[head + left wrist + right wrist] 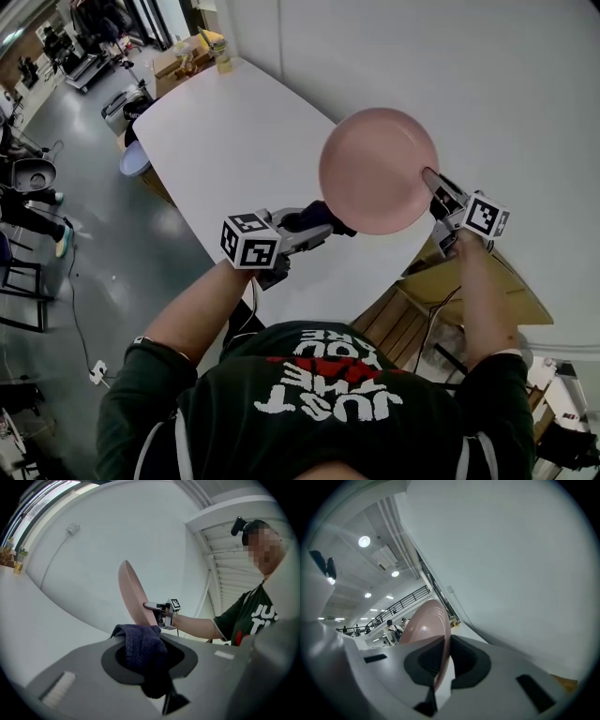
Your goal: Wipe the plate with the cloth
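Gripping the plate (378,169) by its rim, my right hand-held gripper (429,178) is clamped on the thin edge. In the right gripper view the rim passes straight between the two dark padded jaws, which press it from both sides. The plate is a round, shallow disc of smooth pink material with a soft sheen. It is raised clear of the worktop (234,131) and tilted steeply, extending forward and upward from the right jaws.

My left hand-held gripper (314,228) is clenched on the cloth (140,644), a dark blue-violet piece with a looped, terry-like nap. It bunches thickly between the jaws and folds over their front. The cloth sits just beside the plate's lower edge, ahead of the left jaws; whether it touches the plate I cannot tell.

The worktop below both hand-held grippers is a white, matte, smooth slab with a rounded corner. Each hand-held gripper has a grey moulded body.
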A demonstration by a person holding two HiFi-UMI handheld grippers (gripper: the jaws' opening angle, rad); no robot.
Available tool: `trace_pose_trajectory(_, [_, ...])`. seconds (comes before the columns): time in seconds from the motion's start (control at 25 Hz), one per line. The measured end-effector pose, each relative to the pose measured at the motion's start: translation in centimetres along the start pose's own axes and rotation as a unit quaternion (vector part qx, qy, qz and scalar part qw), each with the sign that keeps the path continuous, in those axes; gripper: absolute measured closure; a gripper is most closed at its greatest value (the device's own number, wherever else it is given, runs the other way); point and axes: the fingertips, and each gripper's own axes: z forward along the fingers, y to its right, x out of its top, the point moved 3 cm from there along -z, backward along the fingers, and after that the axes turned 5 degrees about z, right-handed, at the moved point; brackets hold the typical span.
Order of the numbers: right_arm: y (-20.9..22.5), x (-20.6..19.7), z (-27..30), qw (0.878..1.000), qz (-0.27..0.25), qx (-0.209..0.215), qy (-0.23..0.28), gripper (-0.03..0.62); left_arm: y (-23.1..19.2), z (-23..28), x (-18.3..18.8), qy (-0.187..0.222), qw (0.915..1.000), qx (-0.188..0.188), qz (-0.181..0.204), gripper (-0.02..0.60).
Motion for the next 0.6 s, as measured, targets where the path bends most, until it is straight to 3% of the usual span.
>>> trace_pose_trajectory(0.6, [-3.8,0.3,-1.2,0.986,-0.146,0.035,-0.072,0.577,-0.8,-2.7,0.1,-0.003,0.9994,-0.032,-0.013,0.497])
